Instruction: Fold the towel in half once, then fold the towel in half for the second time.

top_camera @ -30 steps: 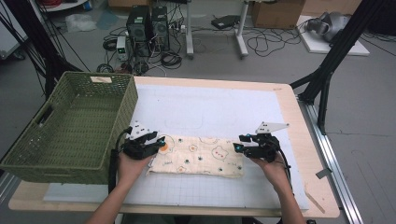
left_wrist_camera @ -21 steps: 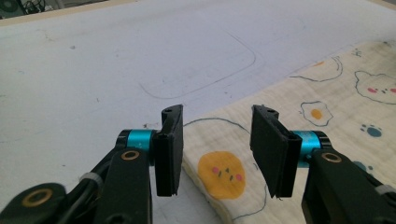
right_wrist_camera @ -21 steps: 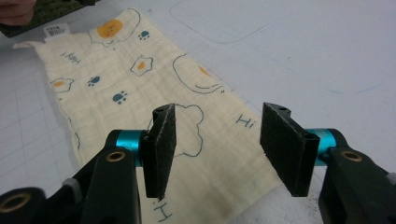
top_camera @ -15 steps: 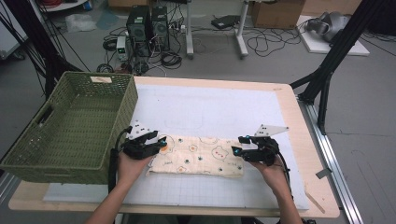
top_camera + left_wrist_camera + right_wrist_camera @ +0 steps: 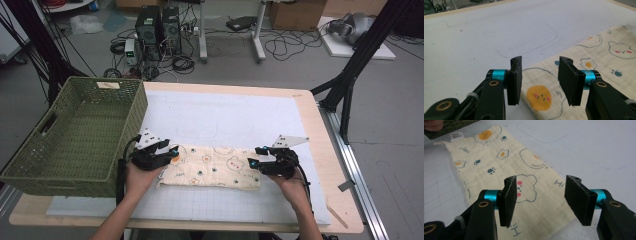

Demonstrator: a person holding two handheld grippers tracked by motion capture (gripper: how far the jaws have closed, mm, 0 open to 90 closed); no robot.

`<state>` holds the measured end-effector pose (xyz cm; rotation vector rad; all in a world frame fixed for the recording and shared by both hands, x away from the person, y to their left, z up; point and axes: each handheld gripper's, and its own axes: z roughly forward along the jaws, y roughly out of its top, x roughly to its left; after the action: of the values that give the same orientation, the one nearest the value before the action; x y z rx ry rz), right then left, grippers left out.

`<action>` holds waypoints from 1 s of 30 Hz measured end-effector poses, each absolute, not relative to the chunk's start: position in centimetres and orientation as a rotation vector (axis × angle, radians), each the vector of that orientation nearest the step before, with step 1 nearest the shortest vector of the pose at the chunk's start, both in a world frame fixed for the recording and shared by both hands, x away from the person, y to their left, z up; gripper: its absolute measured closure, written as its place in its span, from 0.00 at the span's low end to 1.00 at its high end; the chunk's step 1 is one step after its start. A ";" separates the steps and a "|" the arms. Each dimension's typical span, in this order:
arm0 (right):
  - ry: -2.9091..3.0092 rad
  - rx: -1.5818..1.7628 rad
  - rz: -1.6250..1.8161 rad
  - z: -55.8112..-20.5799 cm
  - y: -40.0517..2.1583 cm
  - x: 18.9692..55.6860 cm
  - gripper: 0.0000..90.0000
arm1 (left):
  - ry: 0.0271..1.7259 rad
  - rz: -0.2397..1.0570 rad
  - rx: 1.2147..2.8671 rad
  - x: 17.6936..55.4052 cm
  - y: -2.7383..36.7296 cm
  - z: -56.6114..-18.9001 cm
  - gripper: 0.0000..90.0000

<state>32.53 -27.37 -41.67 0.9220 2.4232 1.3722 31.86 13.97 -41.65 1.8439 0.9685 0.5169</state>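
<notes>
- A cream-coloured folded muslin cloth printed with fried eggs, bears and blue paw marks was seen lying flat as a long strip on the white gridded mat that covered the pale wooden table, towards the person's edge of it.
- The left gripper was held at the cloth's left end, just beside the green woven plastic basket that stood on the table's left side.
- In the left gripper view its black pads were seen spread apart over the cloth's corner, one pad above the bare mat and the other above the fabric; nothing was pinched. The jaws had just been opening.
- The right gripper was held at the cloth's right end, well apart from the left one.
- In the right gripper view its pads were likewise seen parted above the near end of the cloth, with the fabric lying loose under them and untouched. These jaws had also just been opening.
- A small white label was noted at the cloth's far corner in that view.
</notes>
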 end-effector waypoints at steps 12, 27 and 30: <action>2.444 0.925 1.362 -41.5 -27.6 33.0 0.49 | 0.968 0.535 1.860 32.4 13.8 -41.5 0.61; 2.479 0.984 1.274 -40.7 -28.0 36.4 0.53 | 1.015 0.538 1.909 34.9 13.4 -41.9 0.63; 2.479 0.988 1.257 -40.9 -27.9 36.6 0.54 | 1.047 0.522 1.921 35.3 13.5 -42.4 0.61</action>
<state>36.59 -27.88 -40.94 0.9881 2.4788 1.2566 35.33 13.50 -42.41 1.9212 1.0468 0.5223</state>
